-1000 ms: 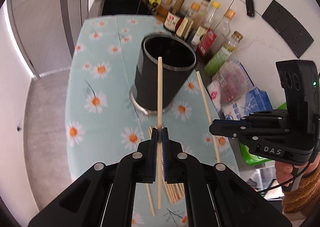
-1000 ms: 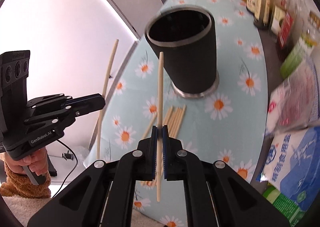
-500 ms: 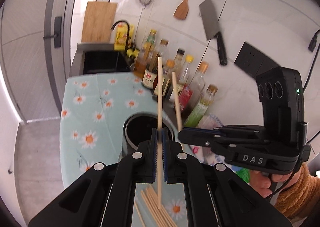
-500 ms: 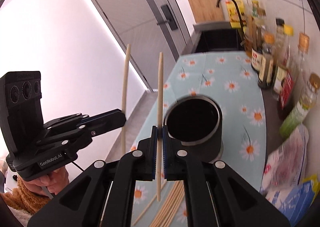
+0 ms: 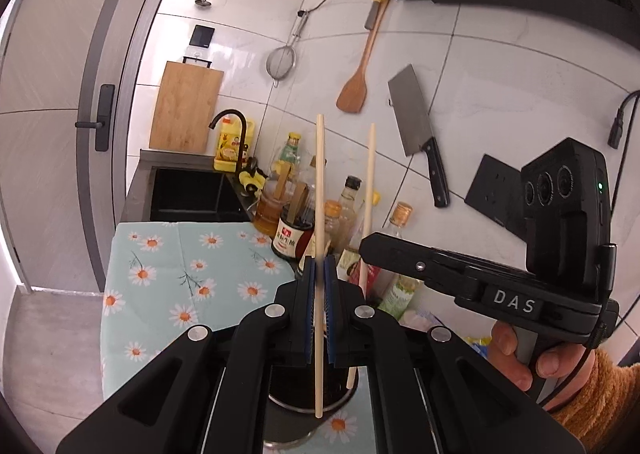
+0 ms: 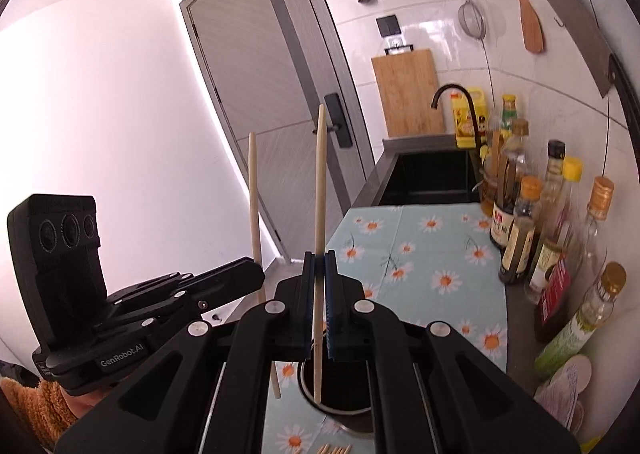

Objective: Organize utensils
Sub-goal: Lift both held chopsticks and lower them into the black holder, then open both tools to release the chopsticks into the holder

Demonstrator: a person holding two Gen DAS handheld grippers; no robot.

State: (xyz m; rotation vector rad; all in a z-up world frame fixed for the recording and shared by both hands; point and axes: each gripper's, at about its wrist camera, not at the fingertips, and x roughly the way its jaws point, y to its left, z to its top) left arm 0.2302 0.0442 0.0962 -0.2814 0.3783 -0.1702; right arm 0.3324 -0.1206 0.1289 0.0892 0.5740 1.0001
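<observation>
My left gripper (image 5: 319, 308) is clamped on one chopstick (image 5: 319, 213) and my right gripper (image 6: 319, 304) on a second chopstick (image 6: 319, 213). Both stand upright, lower tips over the dark holder (image 6: 340, 406) on the daisy-print tabletop (image 6: 432, 254). Neither is dropped in yet. More loose chopsticks (image 6: 336, 450) lie beside the holder, too cropped to count.

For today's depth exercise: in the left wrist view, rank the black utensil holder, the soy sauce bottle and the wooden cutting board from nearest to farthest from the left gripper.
1. Black utensil holder, directly below the left gripper.
2. Soy sauce bottle, just ahead on the counter.
3. Wooden cutting board, against the far wall behind the sink.
</observation>
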